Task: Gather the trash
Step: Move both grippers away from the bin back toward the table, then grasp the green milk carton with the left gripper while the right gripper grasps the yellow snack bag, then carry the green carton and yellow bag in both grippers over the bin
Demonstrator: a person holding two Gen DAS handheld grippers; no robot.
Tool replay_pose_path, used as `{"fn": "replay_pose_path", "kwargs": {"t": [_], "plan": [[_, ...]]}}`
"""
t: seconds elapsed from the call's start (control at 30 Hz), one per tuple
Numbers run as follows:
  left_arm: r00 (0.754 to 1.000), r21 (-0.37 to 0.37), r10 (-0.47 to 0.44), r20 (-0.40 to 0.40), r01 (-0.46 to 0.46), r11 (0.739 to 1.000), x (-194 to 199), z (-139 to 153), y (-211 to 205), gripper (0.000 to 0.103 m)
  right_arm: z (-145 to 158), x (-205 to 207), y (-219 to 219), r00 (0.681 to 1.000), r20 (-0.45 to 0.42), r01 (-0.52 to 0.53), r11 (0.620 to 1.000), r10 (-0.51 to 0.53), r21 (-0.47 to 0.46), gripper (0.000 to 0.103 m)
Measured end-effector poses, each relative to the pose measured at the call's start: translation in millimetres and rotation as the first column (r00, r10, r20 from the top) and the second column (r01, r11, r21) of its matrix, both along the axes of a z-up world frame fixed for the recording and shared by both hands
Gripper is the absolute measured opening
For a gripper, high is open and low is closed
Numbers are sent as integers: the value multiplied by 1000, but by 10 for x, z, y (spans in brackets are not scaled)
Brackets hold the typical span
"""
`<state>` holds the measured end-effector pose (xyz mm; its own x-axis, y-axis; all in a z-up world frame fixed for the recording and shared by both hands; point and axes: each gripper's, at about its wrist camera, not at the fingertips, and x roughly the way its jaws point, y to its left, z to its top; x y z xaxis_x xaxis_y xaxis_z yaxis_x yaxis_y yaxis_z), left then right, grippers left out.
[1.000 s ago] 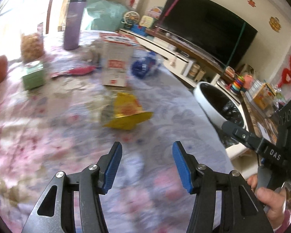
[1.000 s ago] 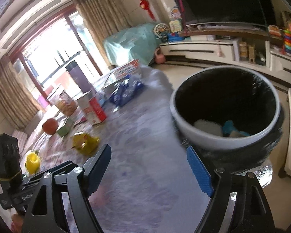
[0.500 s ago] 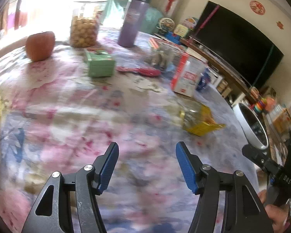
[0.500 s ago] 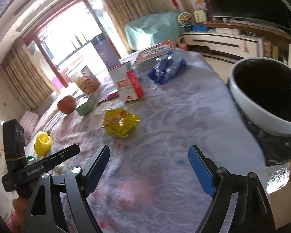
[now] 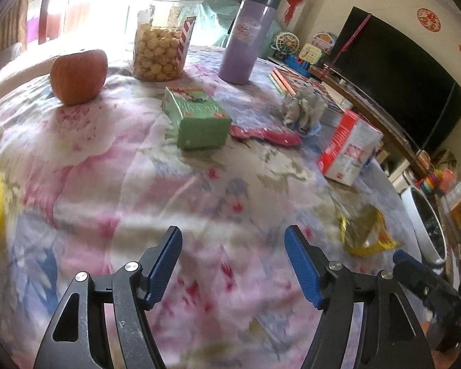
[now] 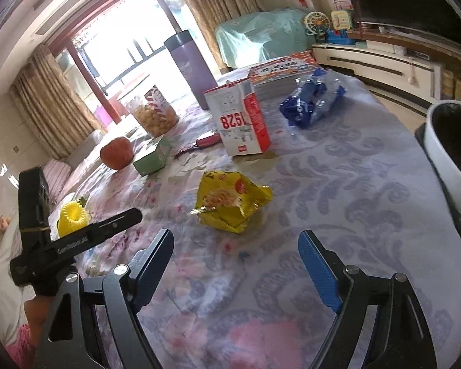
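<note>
A crumpled yellow snack bag (image 6: 232, 200) lies on the floral tablecloth just ahead of my right gripper (image 6: 235, 246), which is open and empty; the bag also shows in the left wrist view (image 5: 365, 233). My left gripper (image 5: 233, 243) is open and empty over bare cloth. A white bin with a black liner (image 6: 451, 153) stands off the table's right edge, also seen in the left wrist view (image 5: 428, 230). Other litter: a red-white carton (image 6: 241, 118), a blue wrapper (image 6: 312, 104), a red wrapper (image 5: 265, 133), a crumpled tissue (image 5: 302, 110) and a green box (image 5: 196, 117).
An apple (image 5: 78, 75), a snack jar (image 5: 163, 37), a purple tumbler (image 5: 246, 35), a book (image 6: 279, 70) and a yellow toy (image 6: 72, 216) stand on the table (image 6: 338, 184). A TV and cabinet are beyond the table.
Both grippers swung left, away from the bin. The left view now faces the far table items with the bag at its right. The right view now centres on the yellow bag.
</note>
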<state>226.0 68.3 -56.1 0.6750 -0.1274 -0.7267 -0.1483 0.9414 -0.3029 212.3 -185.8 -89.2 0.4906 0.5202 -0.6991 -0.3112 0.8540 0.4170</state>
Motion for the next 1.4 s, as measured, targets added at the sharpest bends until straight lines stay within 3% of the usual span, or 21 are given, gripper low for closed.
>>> {"fn": "replay_pose_path", "kwargs": {"t": [0.37, 0.47, 0.63, 0.73, 0.77, 0.8, 0.83, 0.87, 0.9, 1.07, 1.4], "plan": [[997, 69, 78, 2, -78, 995, 708, -24, 142, 76, -74, 259, 241, 999, 8, -31, 999, 32, -39, 85], [996, 49, 92, 0, -92, 995, 895, -37, 185, 77, -118, 320, 278, 1000, -1, -30, 998, 29, -54, 85], [993, 126, 117, 4, -116, 985, 1085, -92, 171, 76, -174, 381, 295, 1000, -14, -28, 998, 27, -63, 85], [993, 138, 117, 5, -116, 984, 1101, -135, 165, 68, -187, 373, 293, 1000, -14, -29, 998, 28, -60, 84], [994, 136, 111, 2, -111, 985, 1110, -158, 169, 55, -187, 372, 290, 1000, -13, -29, 998, 28, -59, 84], [995, 130, 104, -7, -103, 986, 1117, -180, 178, 56, -186, 370, 280, 1000, -12, -29, 998, 28, -56, 82], [995, 124, 102, -4, -100, 987, 1109, -192, 188, 55, -181, 361, 270, 1000, -7, -24, 998, 24, -56, 79], [995, 119, 99, 10, -99, 988, 1074, -175, 201, 55, -175, 352, 261, 1000, -3, -21, 998, 20, -53, 67], [995, 121, 97, 19, -98, 988, 1043, -157, 202, 55, -173, 349, 256, 1000, -4, -22, 999, 22, -49, 61], [997, 115, 62, 35, -65, 991, 768, -105, 133, 54, -139, 288, 201, 1000, 5, -26, 999, 27, -45, 54], [997, 66, -42, 58, 38, 997, 128, 54, -152, 54, -74, 134, -2, 1000, 3, -14, 1000, 14, -23, 50]]}}
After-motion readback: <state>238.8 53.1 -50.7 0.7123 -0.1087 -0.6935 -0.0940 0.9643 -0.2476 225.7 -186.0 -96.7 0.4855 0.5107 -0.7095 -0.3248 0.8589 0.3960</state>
